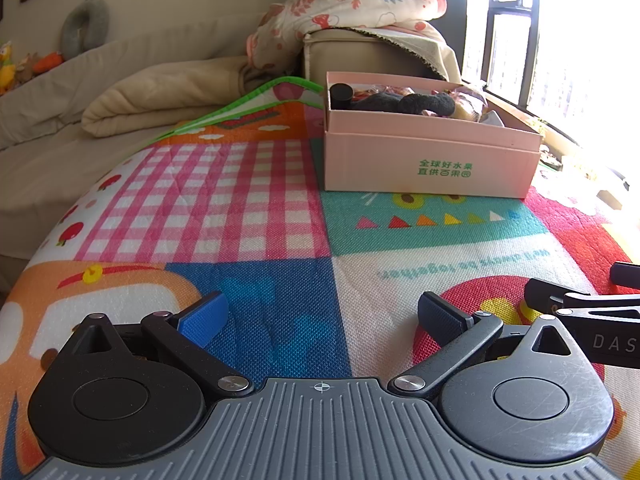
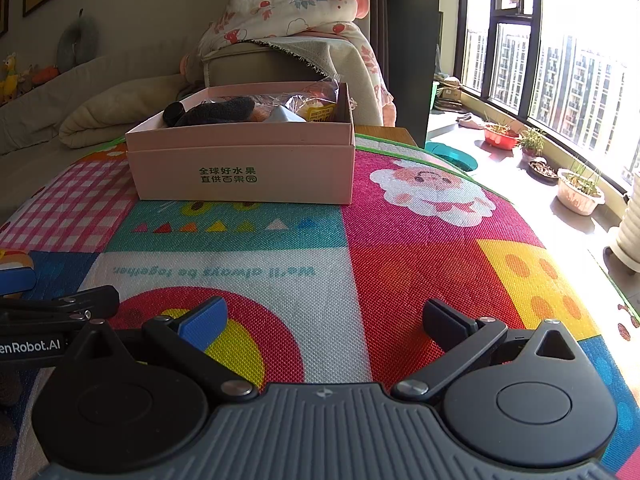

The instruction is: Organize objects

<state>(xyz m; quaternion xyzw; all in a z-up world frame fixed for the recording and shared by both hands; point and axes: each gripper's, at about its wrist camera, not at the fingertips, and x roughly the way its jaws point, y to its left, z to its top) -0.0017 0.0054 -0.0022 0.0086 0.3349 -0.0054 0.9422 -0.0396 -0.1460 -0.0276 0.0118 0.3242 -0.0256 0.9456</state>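
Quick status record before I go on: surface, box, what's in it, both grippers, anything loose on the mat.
surface: colourful patchwork mat
box: pink cardboard box, open top, green print on its front, standing on the mat at its far side
contents: dark fuzzy item, black cylinder, crinkly plastic packets; the rest is hidden by the wall
left gripper: open, empty, low over the mat
right gripper: open, empty, beside the left one
loose items on mat: none visible between the grippers and the box

Bare mat [image 2: 340, 280] ahead; pink box [image 2: 244, 168] blocks (far end).
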